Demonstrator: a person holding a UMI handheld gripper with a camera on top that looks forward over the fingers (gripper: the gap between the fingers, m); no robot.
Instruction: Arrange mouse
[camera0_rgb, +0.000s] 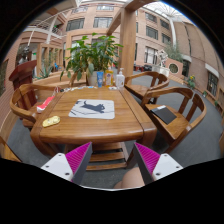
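Note:
A dark mouse (93, 105) lies on a pale mouse mat (92, 109) in the middle of a round wooden table (120, 122). My gripper (113, 160) is well short of the table, below its near edge, and far from the mouse. Its two fingers with magenta pads (78, 157) stand wide apart and hold nothing; between them I see only the table's base and the grey floor.
Wooden chairs (170, 112) stand around the table. A potted plant (90, 55) and bottles (119, 78) are at the table's far side. A red object (44, 102) and a yellow one (50, 121) lie on the left part. A dark notebook (163, 114) rests on the right chair.

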